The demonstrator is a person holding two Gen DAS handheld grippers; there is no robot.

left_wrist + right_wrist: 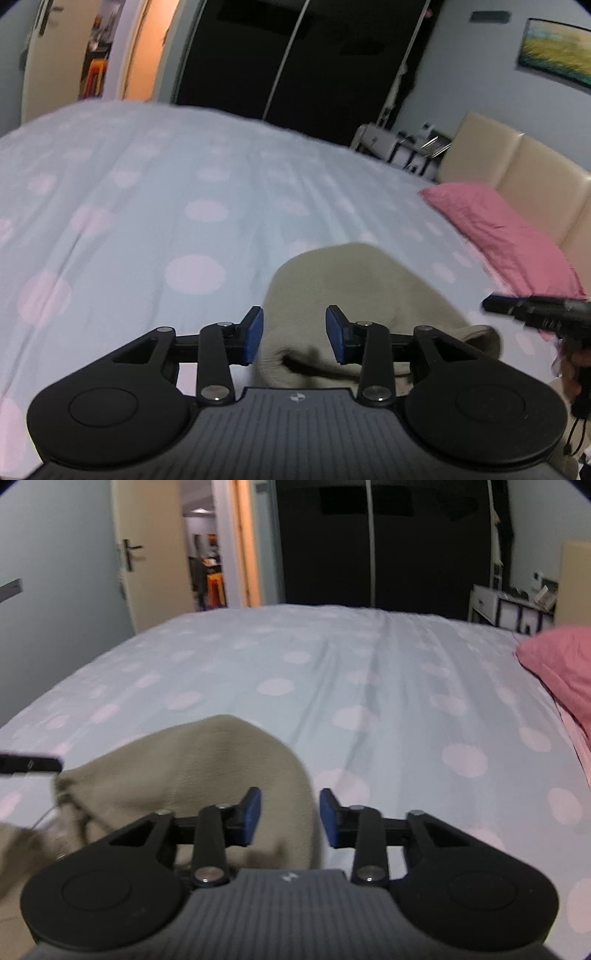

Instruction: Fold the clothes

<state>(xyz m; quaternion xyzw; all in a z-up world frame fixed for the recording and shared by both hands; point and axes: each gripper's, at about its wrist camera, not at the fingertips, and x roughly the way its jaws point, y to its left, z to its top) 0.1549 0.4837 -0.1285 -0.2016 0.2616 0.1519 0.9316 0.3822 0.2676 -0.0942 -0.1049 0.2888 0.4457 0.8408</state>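
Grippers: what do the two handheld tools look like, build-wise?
Both match. The left tool and right tool have black linkage arms with silver pivot bolts, blue pads on the fingers, round black discs either side, and a ribbed grey body with a small white logo.

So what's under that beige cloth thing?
The beige garment lies on the dotted bedsheet, which shows all around it. Whatever sits directly beneath its bunched folds is covered, so I cannot tell. Both grippers hover over it, jaws open.
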